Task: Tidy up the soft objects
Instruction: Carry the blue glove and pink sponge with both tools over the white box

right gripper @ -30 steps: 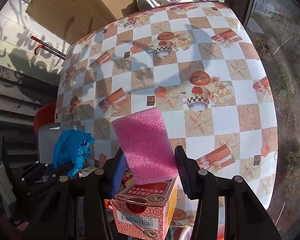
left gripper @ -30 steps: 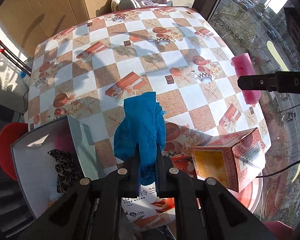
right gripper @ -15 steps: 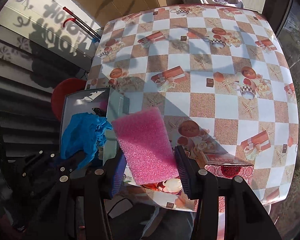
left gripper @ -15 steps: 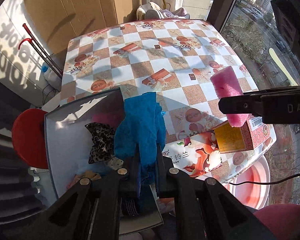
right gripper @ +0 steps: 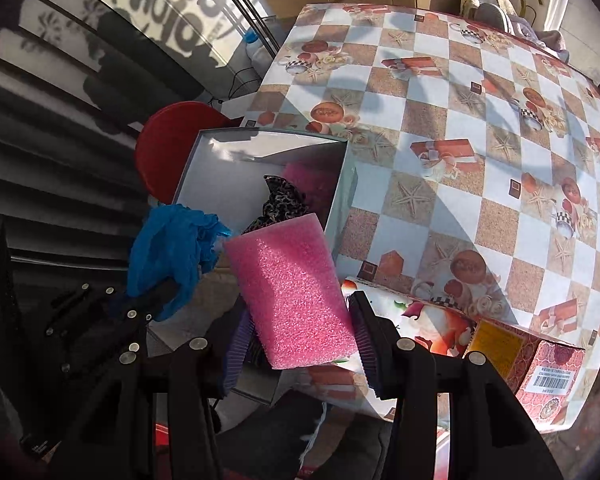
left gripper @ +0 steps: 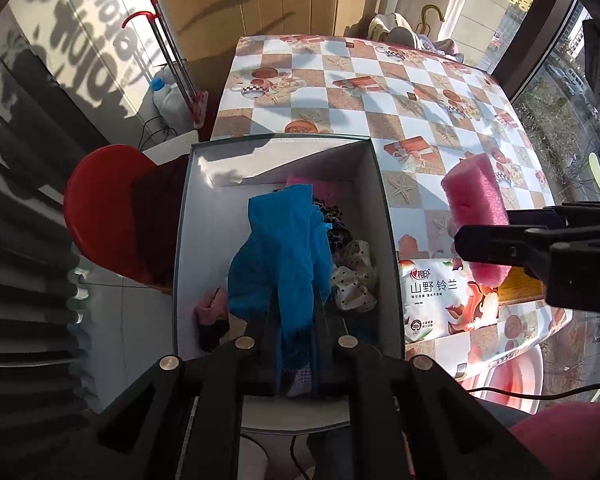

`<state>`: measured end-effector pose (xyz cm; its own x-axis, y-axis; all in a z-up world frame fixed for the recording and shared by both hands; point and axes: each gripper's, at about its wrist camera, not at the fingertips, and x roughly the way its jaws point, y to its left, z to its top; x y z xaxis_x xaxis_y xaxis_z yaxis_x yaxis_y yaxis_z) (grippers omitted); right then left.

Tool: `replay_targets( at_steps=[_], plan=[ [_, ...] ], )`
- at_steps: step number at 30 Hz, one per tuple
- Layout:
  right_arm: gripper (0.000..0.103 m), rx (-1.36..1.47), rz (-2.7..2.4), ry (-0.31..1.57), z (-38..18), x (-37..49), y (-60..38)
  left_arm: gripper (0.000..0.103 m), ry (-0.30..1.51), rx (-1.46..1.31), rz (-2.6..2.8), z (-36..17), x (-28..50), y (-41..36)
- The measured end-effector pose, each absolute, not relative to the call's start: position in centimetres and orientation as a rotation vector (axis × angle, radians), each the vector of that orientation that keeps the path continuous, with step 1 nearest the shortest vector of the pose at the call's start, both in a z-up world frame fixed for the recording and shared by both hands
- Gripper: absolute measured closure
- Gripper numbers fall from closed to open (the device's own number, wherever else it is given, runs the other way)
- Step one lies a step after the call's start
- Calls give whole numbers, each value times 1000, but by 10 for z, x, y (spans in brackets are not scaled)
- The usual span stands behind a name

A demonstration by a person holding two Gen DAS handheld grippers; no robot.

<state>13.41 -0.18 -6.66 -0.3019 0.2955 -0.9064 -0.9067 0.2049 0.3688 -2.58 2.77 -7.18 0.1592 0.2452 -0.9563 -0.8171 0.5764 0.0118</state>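
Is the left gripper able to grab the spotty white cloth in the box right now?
Probably not yet. The left gripper is shut on the blue cloth, so its fingers are full. The spotty white cloth lies uncovered in the open box just below.

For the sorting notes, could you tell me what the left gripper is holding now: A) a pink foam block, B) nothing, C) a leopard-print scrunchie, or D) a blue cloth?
D: the left gripper has its jaws shut on the blue cloth, hanging over the open box.

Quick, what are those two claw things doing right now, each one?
Left gripper: closed on the blue cloth, above the open box.
Right gripper: closed on the pink foam sponge.
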Motion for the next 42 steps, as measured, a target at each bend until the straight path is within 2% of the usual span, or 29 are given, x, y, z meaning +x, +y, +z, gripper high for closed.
replay_targets(
  at_steps=[13, 42],
  plan=[
    [53, -753, 1439, 1324, -67, 93, 12, 92, 1190, -634, 865, -78, -48, 27],
    [53, -811, 1476, 1323, -71, 79, 29, 92, 1211, -658, 866, -86, -48, 32]
  ],
)
